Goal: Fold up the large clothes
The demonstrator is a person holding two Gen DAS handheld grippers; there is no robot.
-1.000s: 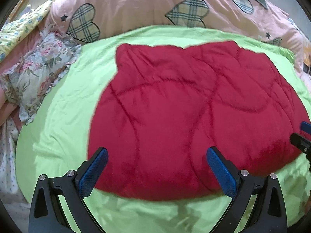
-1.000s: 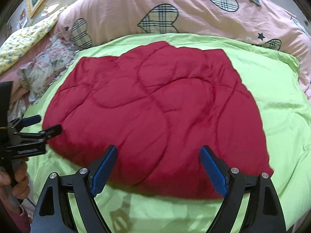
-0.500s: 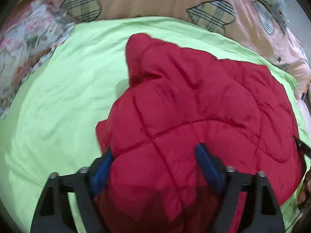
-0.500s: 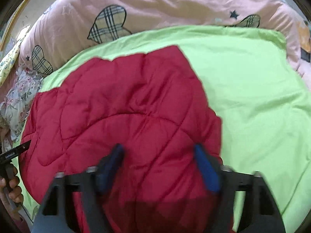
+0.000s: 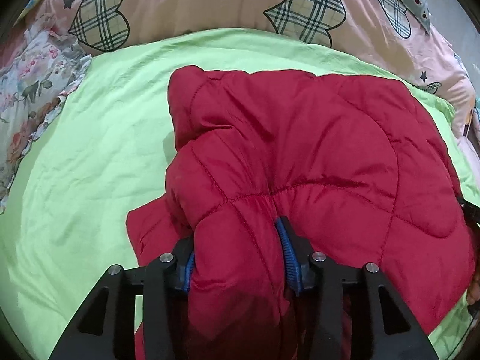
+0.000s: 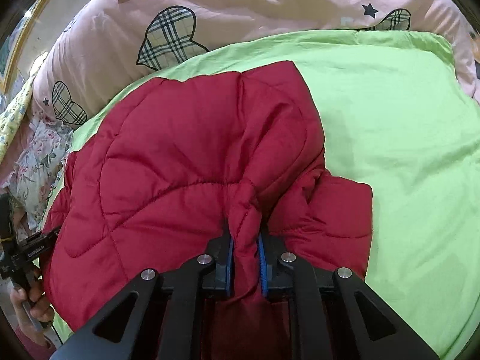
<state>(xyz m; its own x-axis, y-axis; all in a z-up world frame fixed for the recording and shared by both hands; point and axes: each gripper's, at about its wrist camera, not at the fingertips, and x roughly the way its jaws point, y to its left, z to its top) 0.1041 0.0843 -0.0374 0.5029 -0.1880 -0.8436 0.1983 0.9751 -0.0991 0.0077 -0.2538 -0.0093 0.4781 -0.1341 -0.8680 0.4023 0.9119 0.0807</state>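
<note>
Bed, green sheet [image 5: 90, 156]: fills most of both views; edges cut off by the lens rim from 4 to 8 o'clock.

Pink quilt [image 5: 195, 3], plaid hearts and small stars: banked along the far side, 10 to 2 o'clock. Upper edge cut off.

Red jacket [image 5: 315, 150], quilted, puffy: lies on the sheet, centre to 4 o'clock in the left view, centre to 8 o'clock in the right view. Near hem bunched and raised at 6 o'clock; a lower layer pokes out flat beside each grip. Sleeves, collar and front cannot be made out; the near part is hidden behind both tools.

Floral cloth [image 5: 27, 90]: crumpled at 9 o'clock, against the sheet's edge, partly cut off.

Yellow cloth [image 6: 12, 120]: strip at 9 to 10 o'clock, right view, mostly out of frame.

Left tongs [image 5: 237, 252]: have just been closing; blue pads press a thick fold of jacket hem, jaws held apart by the padding. Fingertips sunk in fabric, the left-side pad largely hidden.

Right tongs [image 6: 245, 258]: have just been closing; clamped nearly together on a narrow pinch of hem. Tips buried in the fold.

Hand [image 6: 27, 303]: at 8 o'clock in the right view, holding the other tool's handle; mostly cut off.
</note>
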